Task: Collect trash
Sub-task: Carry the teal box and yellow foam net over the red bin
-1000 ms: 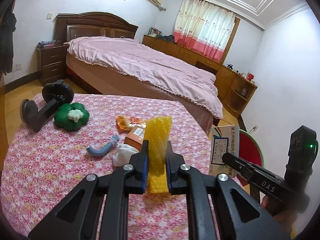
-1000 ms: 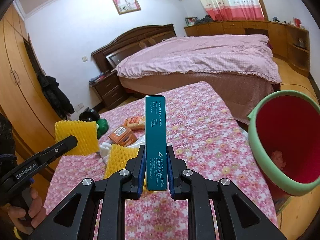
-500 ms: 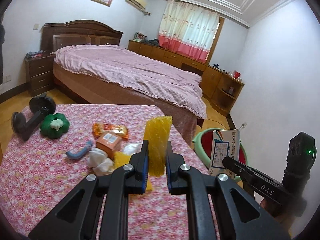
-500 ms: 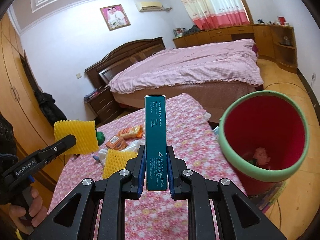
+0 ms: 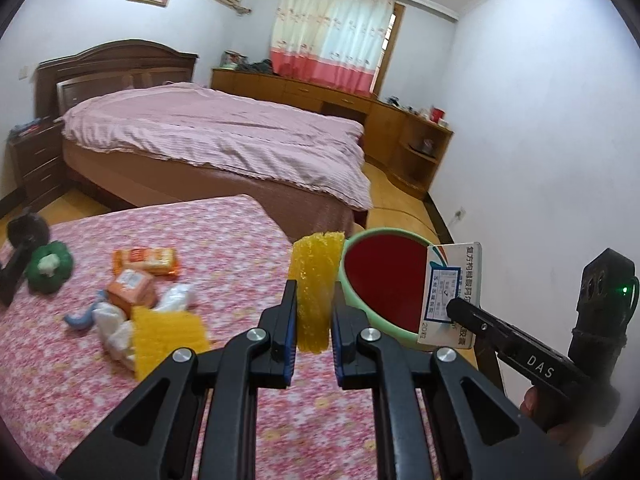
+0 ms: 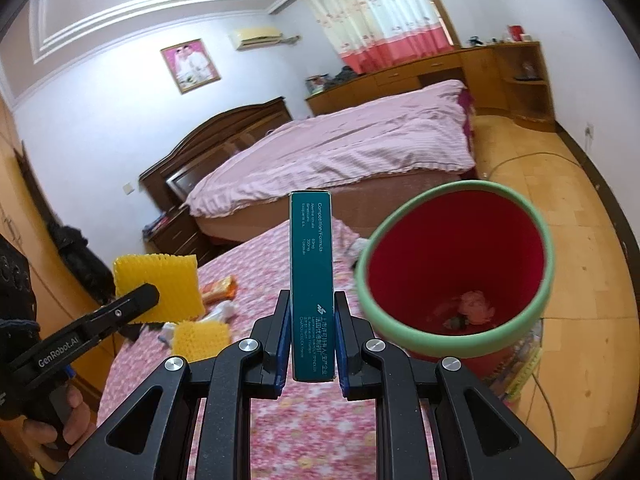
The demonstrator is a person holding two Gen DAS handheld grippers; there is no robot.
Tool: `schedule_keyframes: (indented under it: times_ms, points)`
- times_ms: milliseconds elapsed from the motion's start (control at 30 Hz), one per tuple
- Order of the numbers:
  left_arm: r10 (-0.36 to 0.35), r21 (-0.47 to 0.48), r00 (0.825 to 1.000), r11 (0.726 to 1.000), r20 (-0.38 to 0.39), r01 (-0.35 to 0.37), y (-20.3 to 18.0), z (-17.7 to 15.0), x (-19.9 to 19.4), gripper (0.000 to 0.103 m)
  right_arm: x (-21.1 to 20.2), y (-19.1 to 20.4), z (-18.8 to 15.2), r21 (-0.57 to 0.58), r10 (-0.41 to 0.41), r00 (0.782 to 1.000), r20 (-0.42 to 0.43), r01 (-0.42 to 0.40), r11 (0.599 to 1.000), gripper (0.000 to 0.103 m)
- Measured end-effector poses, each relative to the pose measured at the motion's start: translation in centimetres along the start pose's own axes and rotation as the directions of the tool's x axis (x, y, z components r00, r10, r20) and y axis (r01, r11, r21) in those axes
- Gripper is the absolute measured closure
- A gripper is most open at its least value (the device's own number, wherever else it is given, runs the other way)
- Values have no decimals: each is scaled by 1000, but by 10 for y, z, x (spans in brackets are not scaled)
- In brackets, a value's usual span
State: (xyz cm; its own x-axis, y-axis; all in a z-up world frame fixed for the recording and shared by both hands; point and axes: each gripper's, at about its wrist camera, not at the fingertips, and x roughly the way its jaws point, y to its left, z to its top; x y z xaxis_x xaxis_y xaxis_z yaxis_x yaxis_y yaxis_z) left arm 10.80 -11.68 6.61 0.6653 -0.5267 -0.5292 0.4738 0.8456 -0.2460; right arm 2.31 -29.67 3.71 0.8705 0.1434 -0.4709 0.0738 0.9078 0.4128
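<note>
Behind your table stands one bed (image 5: pixel 224 140) under a pink cover, with one curtained window (image 5: pixel 332 52) beyond it. You hold two grippers, each clamped on one piece of trash. Your left gripper (image 5: pixel 314 330) pinches one yellow foam net (image 5: pixel 316 292) upright between its blue pads. Your right gripper (image 6: pixel 311 344) grips one teal medicine box (image 6: pixel 311 280), standing on end. One red bin with a green rim (image 6: pixel 456 272) sits just off the table's edge, to the right of both grippers — a few scraps lie at its bottom.

On the floral tablecloth (image 5: pixel 224 240) you can count what is left: one more yellow foam net (image 5: pixel 168 332), one orange snack packet (image 5: pixel 145 260), one small orange carton (image 5: pixel 132 292), two crumpled white wads (image 5: pixel 116 330) and one blue curved piece (image 5: pixel 80 318). Further left sit one green toy vegetable (image 5: pixel 50 266) and one black dumbbell (image 5: pixel 22 248) — neither is touched.
</note>
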Motion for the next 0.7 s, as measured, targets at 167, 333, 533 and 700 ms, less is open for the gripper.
schedule_keyframes:
  times_ms: [167,333,533,700]
  points:
    - [-38,39,998,998,-42,40,-21,5,27,90,-4,-24,4,51,-35,999,10,34,998,84]
    - [-74,64,995,995,-72,79,-41,12,53,90,-3,-48,8,96,-70,997,13,69,993,84]
    - [-115,77,987,989,-110,124,-59,15,90,90,7,-77,10,150,-110,994,-5,109,983,84]
    - [-143,69,979,986,-146,155,-72,15,119,90,17,-100,8,182,-138,990,-33,142,973,84]
